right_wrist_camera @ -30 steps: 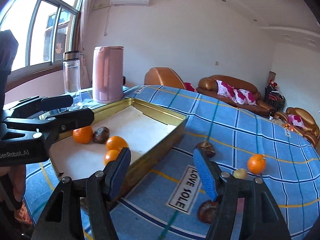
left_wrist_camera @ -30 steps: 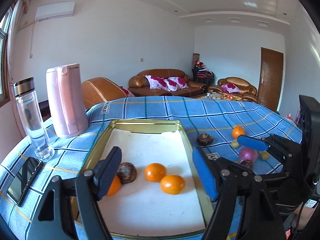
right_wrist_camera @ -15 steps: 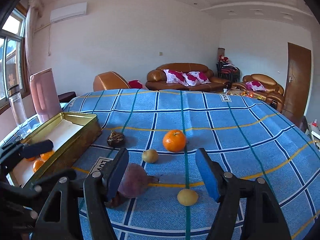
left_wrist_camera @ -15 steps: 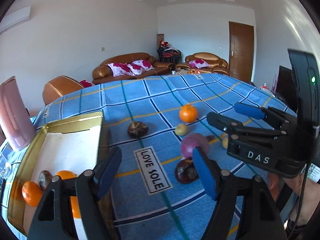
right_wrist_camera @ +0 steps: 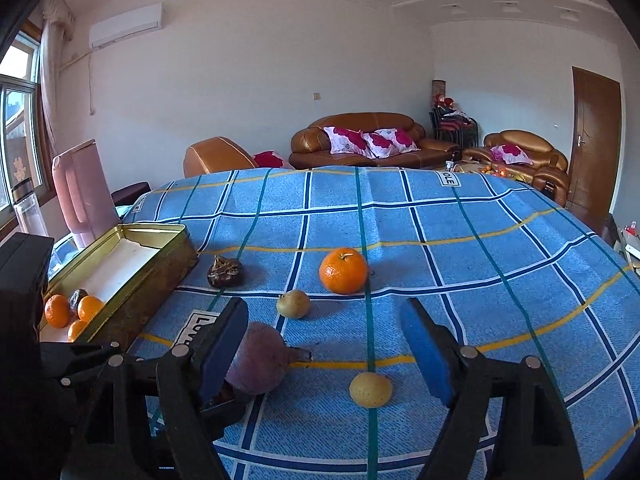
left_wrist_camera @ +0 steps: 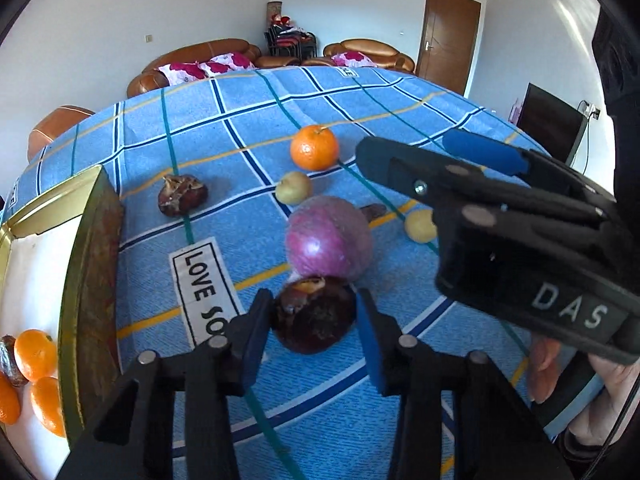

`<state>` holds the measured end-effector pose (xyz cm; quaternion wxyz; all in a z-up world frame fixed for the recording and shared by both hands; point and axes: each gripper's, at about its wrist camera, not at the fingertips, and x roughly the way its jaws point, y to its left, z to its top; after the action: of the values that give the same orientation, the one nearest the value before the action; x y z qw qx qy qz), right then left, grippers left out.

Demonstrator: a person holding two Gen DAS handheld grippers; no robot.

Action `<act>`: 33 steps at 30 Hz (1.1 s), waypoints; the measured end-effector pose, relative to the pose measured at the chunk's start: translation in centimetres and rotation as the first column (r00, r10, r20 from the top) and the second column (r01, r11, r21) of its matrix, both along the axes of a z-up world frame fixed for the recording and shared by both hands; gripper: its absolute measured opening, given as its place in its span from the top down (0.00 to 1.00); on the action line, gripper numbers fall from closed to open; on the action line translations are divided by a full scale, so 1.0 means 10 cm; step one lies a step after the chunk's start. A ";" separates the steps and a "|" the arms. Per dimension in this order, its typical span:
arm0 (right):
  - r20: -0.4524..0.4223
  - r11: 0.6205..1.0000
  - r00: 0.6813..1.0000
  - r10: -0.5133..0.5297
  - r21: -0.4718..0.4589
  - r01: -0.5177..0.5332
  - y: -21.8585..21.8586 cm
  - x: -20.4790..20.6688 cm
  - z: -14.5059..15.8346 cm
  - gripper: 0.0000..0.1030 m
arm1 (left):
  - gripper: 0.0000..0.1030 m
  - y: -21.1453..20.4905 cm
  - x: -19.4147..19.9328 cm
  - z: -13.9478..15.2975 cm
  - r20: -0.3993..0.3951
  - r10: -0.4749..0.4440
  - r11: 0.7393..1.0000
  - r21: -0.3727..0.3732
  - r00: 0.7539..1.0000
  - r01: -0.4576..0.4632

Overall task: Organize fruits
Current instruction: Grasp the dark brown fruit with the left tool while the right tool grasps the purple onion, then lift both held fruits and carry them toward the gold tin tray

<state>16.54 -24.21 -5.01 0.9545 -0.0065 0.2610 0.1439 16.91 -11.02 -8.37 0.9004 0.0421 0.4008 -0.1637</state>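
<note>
Between the blue pads of the left gripper (left_wrist_camera: 314, 322), whose jaws have just been closing, a dark brown fruit (left_wrist_camera: 314, 320) is clamped on the table (left_wrist_camera: 400, 120). The purple onion (left_wrist_camera: 328, 236) touches it. The right gripper (right_wrist_camera: 324, 348) is spread wide, empty. The gold tin (left_wrist_camera: 86, 280) at the table's left edge holds oranges (left_wrist_camera: 36, 354).

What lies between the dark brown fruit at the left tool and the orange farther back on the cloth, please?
In the left wrist view, the purple onion sits right behind the dark brown fruit, then a small yellow-green fruit just before the orange.
</note>
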 end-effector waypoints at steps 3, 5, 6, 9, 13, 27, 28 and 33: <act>-0.013 1.000 1.000 0.024 -0.004 -0.024 0.03 0.01 -0.02 0.23 | 0.58 0.06 -0.08 0.06 0.041 0.016 1.000 -0.015 0.999 -0.016; -0.034 0.999 0.999 0.042 -0.001 -0.042 0.04 0.04 -0.04 0.23 | 0.58 0.12 -0.14 0.09 0.074 0.043 0.999 -0.013 0.996 -0.042; -0.050 0.998 0.997 0.065 0.004 -0.065 0.05 0.06 -0.05 0.23 | 0.58 0.16 -0.17 0.10 0.088 0.059 0.998 -0.013 0.994 -0.058; -0.078 0.995 0.992 0.098 -0.005 -0.099 0.10 0.10 -0.09 0.23 | 0.58 0.25 -0.16 0.14 0.128 0.124 0.992 -0.002 0.984 -0.125; -0.107 0.990 0.986 0.127 -0.039 -0.132 0.20 0.12 -0.12 0.23 | 0.58 0.44 -0.13 0.16 0.125 0.170 0.985 -0.027 0.977 -0.168; -0.247 0.974 0.955 0.166 -0.112 -0.198 0.36 0.19 -0.31 0.41 | 0.58 0.55 -0.06 0.16 0.125 0.190 0.982 -0.038 0.974 -0.186; -0.260 0.972 0.951 0.164 -0.121 -0.201 0.37 0.20 -0.33 0.44 | 0.58 0.55 -0.07 0.16 0.127 0.189 0.982 -0.038 0.974 -0.186; -0.266 0.967 0.948 0.177 -0.131 -0.218 0.41 0.18 -0.34 0.47 | 0.58 0.57 -0.10 0.19 0.141 0.191 0.981 -0.055 0.971 -0.185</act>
<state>18.30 -20.16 -8.46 0.8908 -0.0904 0.3887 0.2175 15.93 -5.29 -6.51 0.9395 -0.0030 0.3325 -0.0823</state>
